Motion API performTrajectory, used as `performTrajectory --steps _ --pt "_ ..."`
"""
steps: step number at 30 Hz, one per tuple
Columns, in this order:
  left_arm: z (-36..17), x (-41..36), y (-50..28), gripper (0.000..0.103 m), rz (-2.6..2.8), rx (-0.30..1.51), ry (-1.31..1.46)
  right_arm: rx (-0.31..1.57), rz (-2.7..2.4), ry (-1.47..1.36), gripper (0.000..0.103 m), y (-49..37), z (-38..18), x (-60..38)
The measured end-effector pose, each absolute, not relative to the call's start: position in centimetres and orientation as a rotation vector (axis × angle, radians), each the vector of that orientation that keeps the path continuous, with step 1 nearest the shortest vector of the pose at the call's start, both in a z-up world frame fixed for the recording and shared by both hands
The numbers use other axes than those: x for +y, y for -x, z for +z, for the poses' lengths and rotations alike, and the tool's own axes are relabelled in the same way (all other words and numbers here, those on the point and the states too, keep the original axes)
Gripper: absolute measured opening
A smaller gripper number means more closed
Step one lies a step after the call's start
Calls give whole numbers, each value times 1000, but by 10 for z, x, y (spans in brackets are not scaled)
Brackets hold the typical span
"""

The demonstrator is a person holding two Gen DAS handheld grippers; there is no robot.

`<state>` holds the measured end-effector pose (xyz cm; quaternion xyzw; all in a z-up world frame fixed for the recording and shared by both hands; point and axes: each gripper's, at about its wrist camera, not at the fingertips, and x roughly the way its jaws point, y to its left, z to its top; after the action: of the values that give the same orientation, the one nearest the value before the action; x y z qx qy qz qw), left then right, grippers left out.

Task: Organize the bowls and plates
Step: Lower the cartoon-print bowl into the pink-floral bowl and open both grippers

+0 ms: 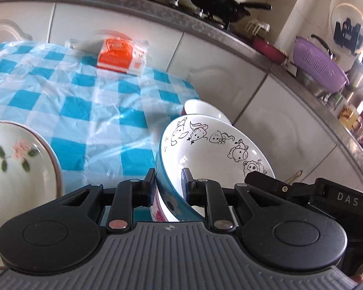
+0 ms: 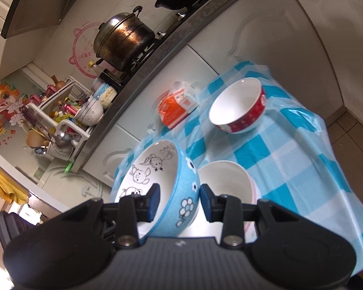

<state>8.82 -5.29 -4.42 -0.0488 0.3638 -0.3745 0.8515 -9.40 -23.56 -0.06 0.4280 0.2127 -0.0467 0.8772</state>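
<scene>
A blue bowl with cartoon animals inside (image 1: 213, 149) is tilted above the checked tablecloth (image 1: 84, 96). My left gripper (image 1: 169, 183) is shut on its near rim. My right gripper (image 2: 180, 197) is shut on the same blue bowl (image 2: 157, 174), one finger inside, one outside. A white bowl with a pink rim (image 2: 225, 181) sits right beside it, under the bowl. A red-banded white bowl (image 2: 239, 106) stands farther back on the cloth; its rim shows behind the blue bowl (image 1: 203, 108). A flowered plate (image 1: 17, 159) lies at the left.
An orange and white packet (image 1: 122, 56) lies at the table's far edge. White cabinet doors (image 1: 230, 55) and a counter with a black wok (image 1: 217, 2), a steel pot (image 2: 123, 38) and a purple colander (image 1: 319, 65) stand behind. The table edge (image 2: 346, 169) drops off at right.
</scene>
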Motion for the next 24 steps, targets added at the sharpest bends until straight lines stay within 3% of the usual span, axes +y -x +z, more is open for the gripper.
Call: performTrajectory --steps 21,24 --pt "-61 -73 -77 20 -808 782 17 444 -132 -908 37 113 -22 -248" --pt "-61 -72 -78 21 -815 780 20 446 -130 -879 41 113 -20 -245"
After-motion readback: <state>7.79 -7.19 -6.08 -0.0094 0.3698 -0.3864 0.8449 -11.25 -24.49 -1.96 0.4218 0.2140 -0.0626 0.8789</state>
